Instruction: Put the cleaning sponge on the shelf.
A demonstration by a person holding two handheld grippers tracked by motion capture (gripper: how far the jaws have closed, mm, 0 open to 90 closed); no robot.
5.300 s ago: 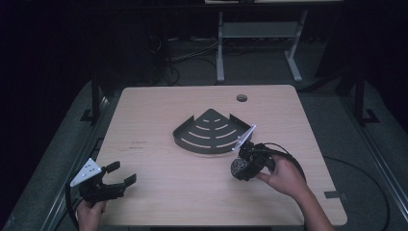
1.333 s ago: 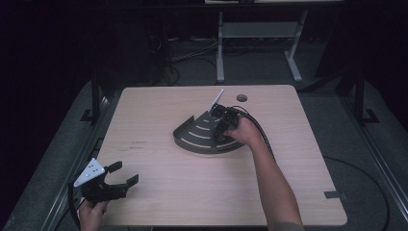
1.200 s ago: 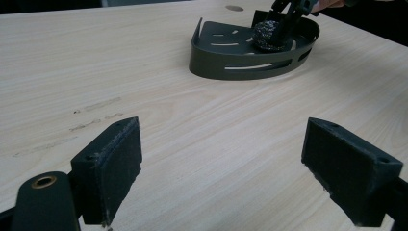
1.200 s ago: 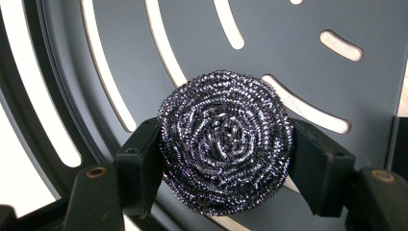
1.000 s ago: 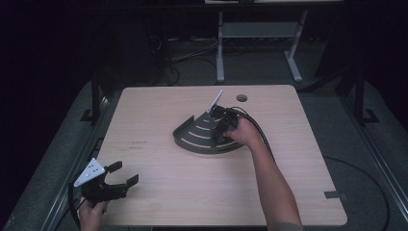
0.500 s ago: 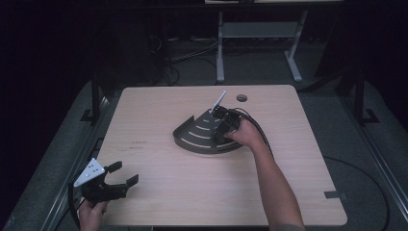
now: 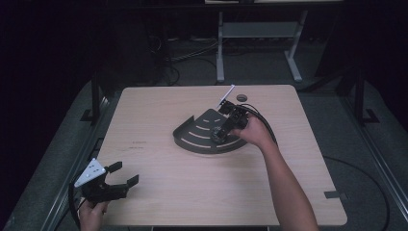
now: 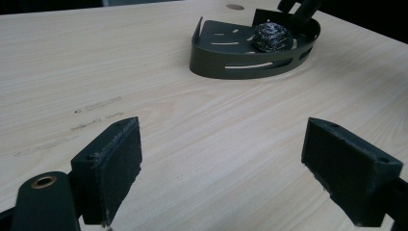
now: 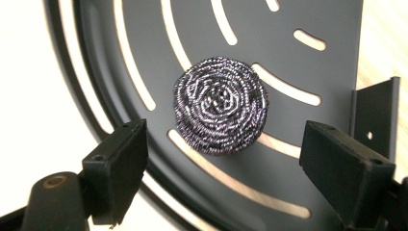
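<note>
Steel-wool scourer (image 9: 220, 105) lies flat on the floor of the dark fan-shaped slotted rack (image 7: 192, 137), over its curved slots and toward the rack's corner wall; the left gripper view shows it as a dark ball (image 8: 272, 37) inside the rack (image 8: 226, 60). Right gripper (image 7: 222, 132) hangs above the rack, pointing down at the scourer; its jaws have just been opening and now stand wide apart, one to each side of the scourer, pads clear of it, nothing gripped. Left gripper (image 7: 124, 174) rests at the near left corner of the wooden table (image 7: 159, 192), well apart from the rack, jaws spread wide and empty, bare tabletop between them.
</note>
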